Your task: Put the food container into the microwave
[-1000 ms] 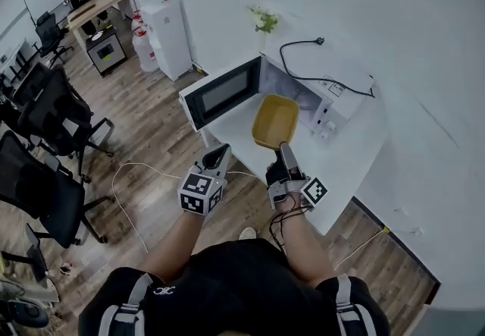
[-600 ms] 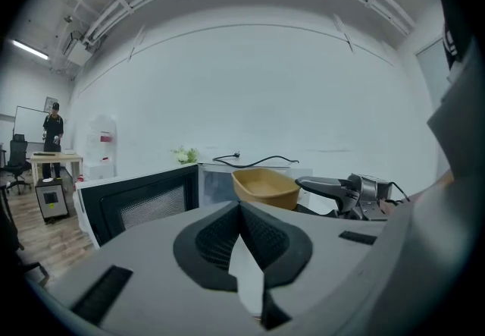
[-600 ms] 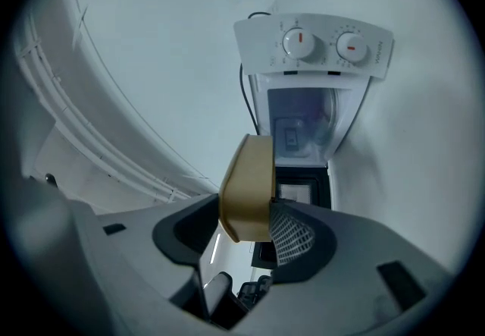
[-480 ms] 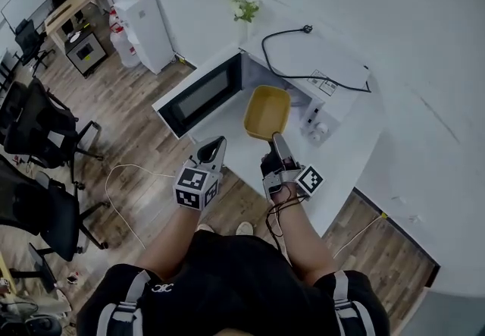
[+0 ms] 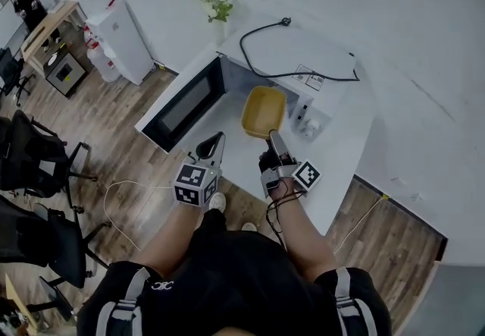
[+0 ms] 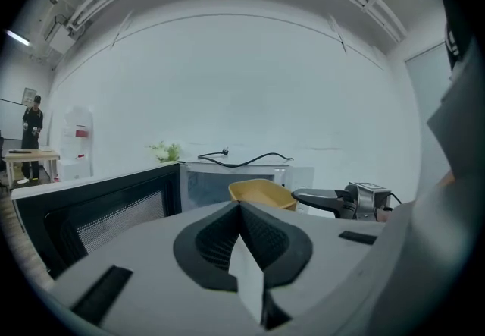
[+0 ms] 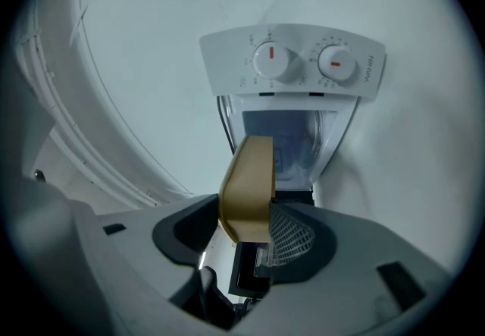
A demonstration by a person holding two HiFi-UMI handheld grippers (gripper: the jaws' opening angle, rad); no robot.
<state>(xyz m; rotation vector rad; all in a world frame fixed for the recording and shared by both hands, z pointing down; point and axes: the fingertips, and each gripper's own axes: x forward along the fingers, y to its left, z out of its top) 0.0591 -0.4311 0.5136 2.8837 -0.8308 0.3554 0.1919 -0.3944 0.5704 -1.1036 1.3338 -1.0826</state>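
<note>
Right gripper view shows the jaws closed on the near rim of the yellow container [image 7: 246,183], one jaw on each side of its wall, so the right gripper [image 7: 244,234] holds it. Beyond the container, in the middle of the frame, is the open cavity of the microwave [image 7: 292,61], and above the cavity sits a white panel with two round knobs.

In the left gripper view the jaws of the left gripper [image 6: 241,213] are pressed together with nothing between them. Past them the container shows at the centre right, and the door [image 6: 98,209] stands open at the lower left.

In the head view the container is at the centre of the frame, in the air just in front of the cavity and over the white table [image 5: 341,160]. Whether its far edge is already inside, I cannot tell. The left gripper is just to the left of the right one, lower in the frame and apart from the container. The door swings out toward the left.

A black cable [image 5: 295,73] lies on top of the microwave. A small plant [image 5: 216,7] stands near the upper middle, and a water dispenser [image 5: 114,20] is at the upper left. Black chairs [image 5: 34,160] stand on the wooden floor [image 5: 129,168] at the left edge.
</note>
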